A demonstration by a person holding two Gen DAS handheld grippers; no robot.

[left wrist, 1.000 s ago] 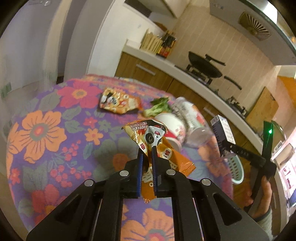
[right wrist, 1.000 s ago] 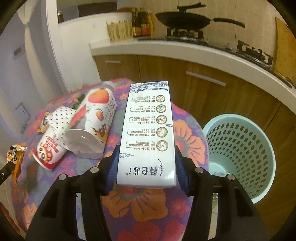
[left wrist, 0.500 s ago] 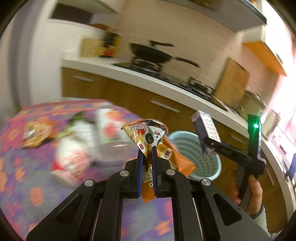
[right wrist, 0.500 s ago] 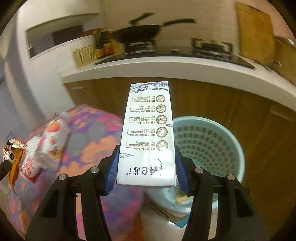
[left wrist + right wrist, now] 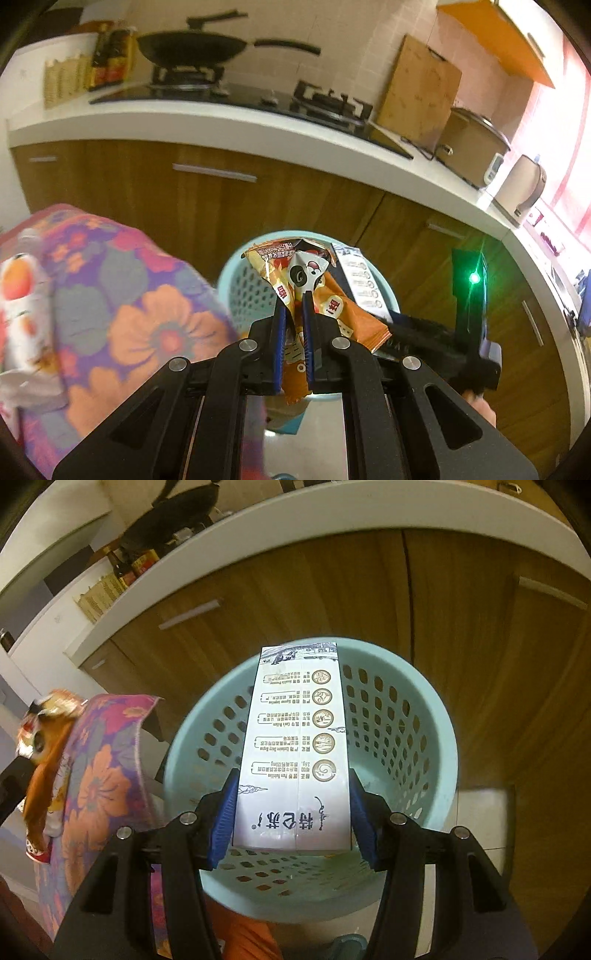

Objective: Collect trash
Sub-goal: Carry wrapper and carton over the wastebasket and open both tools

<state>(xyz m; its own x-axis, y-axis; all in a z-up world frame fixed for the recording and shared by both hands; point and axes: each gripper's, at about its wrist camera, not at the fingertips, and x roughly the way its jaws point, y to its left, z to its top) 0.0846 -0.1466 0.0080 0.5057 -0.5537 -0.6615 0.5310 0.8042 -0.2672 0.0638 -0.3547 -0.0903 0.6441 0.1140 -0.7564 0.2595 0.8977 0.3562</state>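
**Both grippers hold trash over the bin**

On the left of the left wrist view, the tabletop (image 5: pixel 122 295) wears a flowered cloth, and a blurred peach-printed bottle (image 5: pixel 22 314) lies at its near edge. In the middle, the left gripper (image 5: pixel 294 314) has its fingers (image 5: pixel 279 332) nearly closed, pinching an orange snack wrapper (image 5: pixel 314 291) that stands crumpled above them. Behind the wrapper is the pale blue perforated trash basket (image 5: pixel 240 284), standing on the floor just beside the tabletop and in front of wooden cabinet doors. To the right, the other gripper's black body shows a green light (image 5: pixel 474 277).

In the right wrist view, the wrapper (image 5: pixel 48 738) appears at the far left beside the cloth-covered tabletop (image 5: pixel 99 786). In the middle, the right gripper (image 5: pixel 293 812) has its blue-padded fingers (image 5: pixel 225 812) about half open and pressed on both sides of a white milk carton (image 5: pixel 299 746), which points forward over the mouth of the trash basket (image 5: pixel 399 731). The carton's far end reaches to the basket's far rim.
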